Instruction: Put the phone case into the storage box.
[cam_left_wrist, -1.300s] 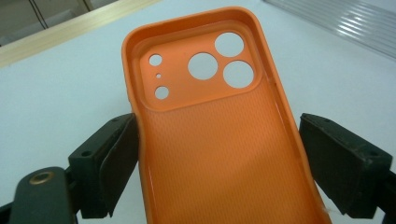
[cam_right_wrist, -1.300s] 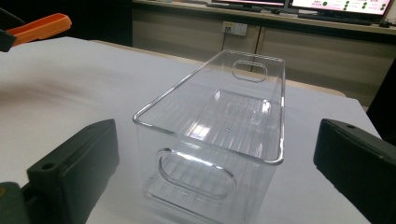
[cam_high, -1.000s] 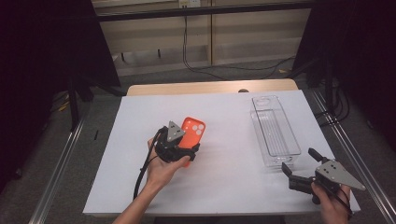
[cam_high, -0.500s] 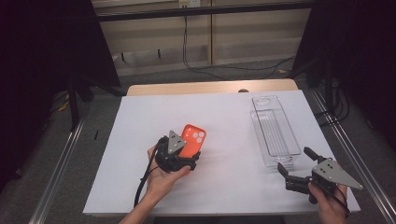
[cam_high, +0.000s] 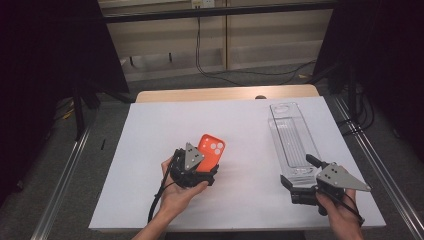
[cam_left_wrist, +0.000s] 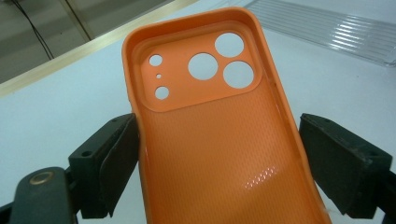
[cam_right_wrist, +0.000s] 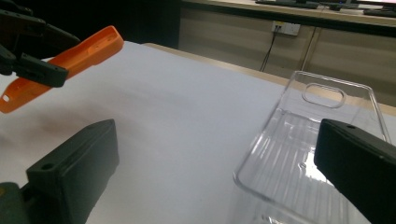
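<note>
An orange phone case (cam_high: 211, 150) is held tilted above the white table (cam_high: 240, 125), its inner side and camera holes facing the left gripper view (cam_left_wrist: 219, 154). My left gripper (cam_high: 202, 167) is shut on its two long edges. The right gripper view shows the same orange case (cam_right_wrist: 70, 56) lifted off the table at the upper left. A clear plastic case (cam_high: 291, 140) lies flat at the right side of the table. My right gripper (cam_high: 299, 172) stands open at the clear case's (cam_right_wrist: 317, 135) near end, one jaw on each side of its corner.
The table's wooden far edge (cam_high: 225, 93) runs along the back. Metal rails (cam_high: 65, 175) flank the table on both sides. Cables hang on the far wall (cam_high: 200, 45). A person's hands hold both grippers from the near edge.
My left gripper has drawn back toward the near edge with the orange case in it. The right gripper has crept left and forward to the clear case's near end.
</note>
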